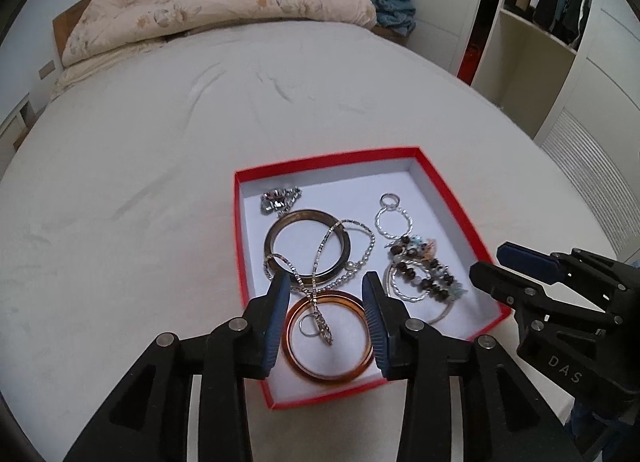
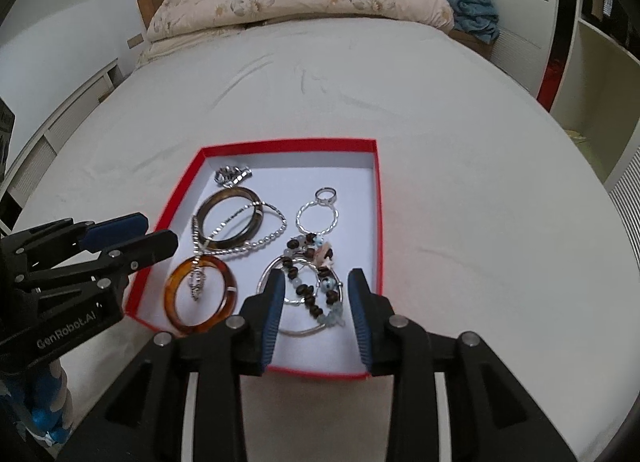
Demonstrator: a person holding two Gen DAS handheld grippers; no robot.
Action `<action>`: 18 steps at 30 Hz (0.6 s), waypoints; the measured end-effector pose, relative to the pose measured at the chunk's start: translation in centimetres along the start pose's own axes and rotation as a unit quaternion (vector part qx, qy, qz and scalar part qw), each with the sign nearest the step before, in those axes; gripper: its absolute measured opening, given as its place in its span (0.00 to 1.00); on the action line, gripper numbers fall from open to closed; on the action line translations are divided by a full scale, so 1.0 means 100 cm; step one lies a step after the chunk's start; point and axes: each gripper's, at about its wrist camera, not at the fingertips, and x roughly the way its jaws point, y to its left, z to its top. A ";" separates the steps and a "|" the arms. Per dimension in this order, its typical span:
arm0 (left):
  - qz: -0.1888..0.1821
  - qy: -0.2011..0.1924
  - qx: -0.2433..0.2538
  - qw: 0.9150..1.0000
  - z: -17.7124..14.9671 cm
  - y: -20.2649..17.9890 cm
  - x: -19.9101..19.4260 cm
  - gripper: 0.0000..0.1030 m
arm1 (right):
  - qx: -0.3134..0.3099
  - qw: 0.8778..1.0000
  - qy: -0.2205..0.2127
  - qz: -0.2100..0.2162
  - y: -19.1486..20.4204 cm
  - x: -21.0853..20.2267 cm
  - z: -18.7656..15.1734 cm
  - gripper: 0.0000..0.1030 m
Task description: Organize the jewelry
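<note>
A red box with a white lining [image 1: 452, 197] [image 2: 378, 197] lies on the bed. Inside lie an orange bangle [image 1: 292, 358] [image 2: 176, 310], a dark brown bangle [image 1: 272, 238] [image 2: 208, 207], a silver chain necklace [image 1: 324, 254] [image 2: 264, 238], a crystal pendant [image 1: 276, 199] [image 2: 230, 173] and a beaded piece with silver rings [image 1: 416, 266] [image 2: 316, 262]. My left gripper [image 1: 326, 290] is open above the orange bangle. My right gripper [image 2: 316, 286] is open above the beaded piece. Neither holds anything. Each gripper shows from the side in the other's view.
The box sits on a white bed sheet [image 1: 160, 165] [image 2: 480, 189]. A folded floral quilt [image 1: 208, 9] [image 2: 300, 1] lies at the wooden headboard. A blue cloth [image 1: 394, 7] [image 2: 476, 11] sits beside it. An open wardrobe [image 1: 552, 13] stands at the right.
</note>
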 end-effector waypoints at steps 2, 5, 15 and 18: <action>0.001 -0.009 -0.001 1.000 0.000 0.001 -0.015 0.41 | 0.002 1.000 -0.007 -0.002 0.003 -0.014 0.000 0.30; 0.007 -0.025 -0.007 1.000 0.000 0.003 -0.040 0.51 | 0.002 1.000 -0.019 -0.003 0.009 -0.035 0.000 0.30; 0.032 -0.080 -0.036 0.996 -0.028 0.031 -0.146 0.72 | -0.008 0.998 -0.070 0.001 0.053 -0.119 -0.008 0.30; 0.047 -0.092 -0.040 0.994 -0.045 0.039 -0.172 0.78 | -0.014 0.996 -0.084 0.009 0.071 -0.142 -0.017 0.30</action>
